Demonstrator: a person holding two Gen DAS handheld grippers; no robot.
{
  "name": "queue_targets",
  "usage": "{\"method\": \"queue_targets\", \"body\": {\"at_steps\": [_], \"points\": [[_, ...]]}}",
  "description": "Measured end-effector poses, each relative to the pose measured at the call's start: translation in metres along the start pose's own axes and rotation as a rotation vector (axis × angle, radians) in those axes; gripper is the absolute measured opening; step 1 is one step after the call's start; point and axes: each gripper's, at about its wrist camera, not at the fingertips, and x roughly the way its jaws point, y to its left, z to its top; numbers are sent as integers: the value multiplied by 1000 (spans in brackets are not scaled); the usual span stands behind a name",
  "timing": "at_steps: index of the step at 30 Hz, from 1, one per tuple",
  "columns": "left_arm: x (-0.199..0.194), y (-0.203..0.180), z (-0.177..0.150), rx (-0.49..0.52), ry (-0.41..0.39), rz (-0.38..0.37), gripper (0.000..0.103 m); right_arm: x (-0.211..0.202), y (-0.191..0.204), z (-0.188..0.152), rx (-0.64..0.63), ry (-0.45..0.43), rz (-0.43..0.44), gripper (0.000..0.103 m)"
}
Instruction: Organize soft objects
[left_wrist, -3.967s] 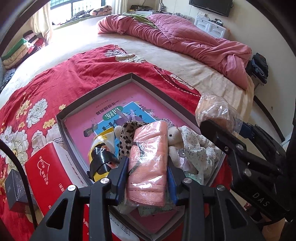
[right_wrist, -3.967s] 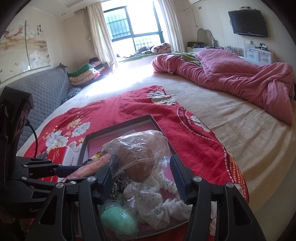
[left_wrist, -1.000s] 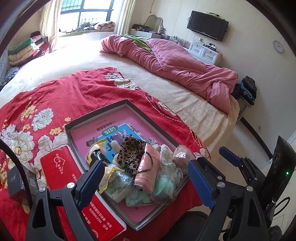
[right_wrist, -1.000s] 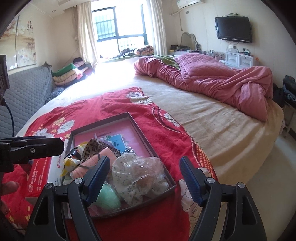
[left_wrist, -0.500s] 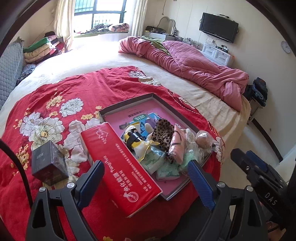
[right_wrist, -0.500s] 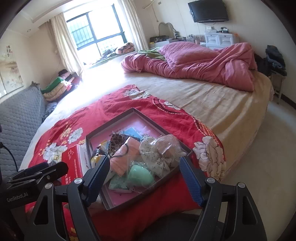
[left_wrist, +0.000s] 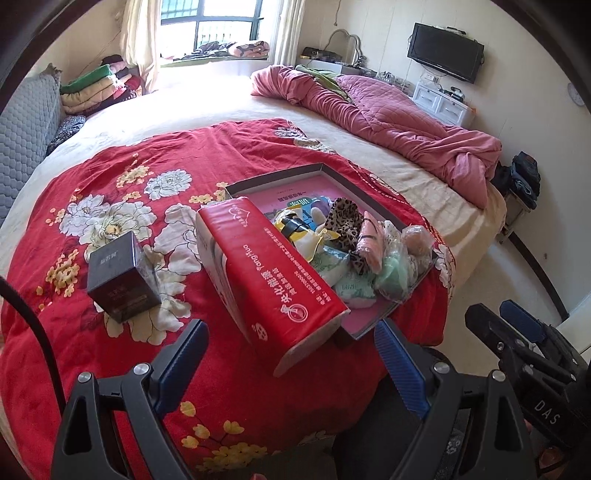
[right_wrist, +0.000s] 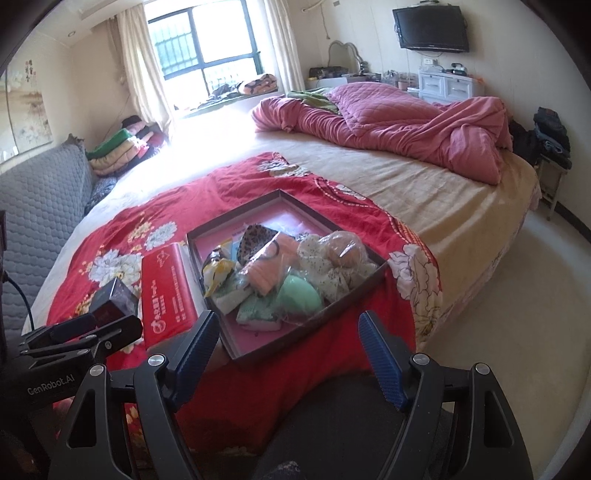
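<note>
A shallow dark box with a pink floor (left_wrist: 295, 186) (right_wrist: 306, 334) lies on the red flowered blanket near the bed's front edge. A pile of soft objects fills its near half: a pink pouch (left_wrist: 369, 238) (right_wrist: 271, 271), a leopard-print piece (left_wrist: 343, 218) (right_wrist: 256, 236), a green soft item (left_wrist: 393, 271) (right_wrist: 297, 295), a bagged brown toy (left_wrist: 417, 236) (right_wrist: 343, 251). My left gripper (left_wrist: 291, 354) is open and empty, held back from the bed's edge. My right gripper (right_wrist: 288, 343) is open and empty, just short of the box's near corner.
A long red tissue pack (left_wrist: 273, 269) (right_wrist: 166, 291) lies left of the box. A small dark cube box (left_wrist: 118, 269) (right_wrist: 114, 297) stands further left. A crumpled pink quilt (left_wrist: 388, 125) (right_wrist: 406, 122) lies at the back right. The floor (right_wrist: 517, 302) is to the right.
Four seconds ago the left gripper held the pink pouch and the right held the bagged toy; both now lie in the box. Both grippers have opened and pulled back from the bed.
</note>
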Motion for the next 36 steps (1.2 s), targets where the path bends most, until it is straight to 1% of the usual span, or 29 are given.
{"method": "queue_targets", "body": {"at_steps": [7,11,15,24,36], "points": [[-3,0,-20,3,32,27,91,-11,17,-16,-91,-8,-14,79],[-3,2,-22,-5,34,36,91,-12,20,-21,-102,6,-23,79],[-3,1,-23,-7,31,42,91,-12,20,-21,-105,0,-21,79],[3,1,-24,-10,50,45,91,-2,13,-25,-70,37,-14,79],[7,-1,-23,-7,52,60,91,1,12,-27,-70,54,-14,79]]}}
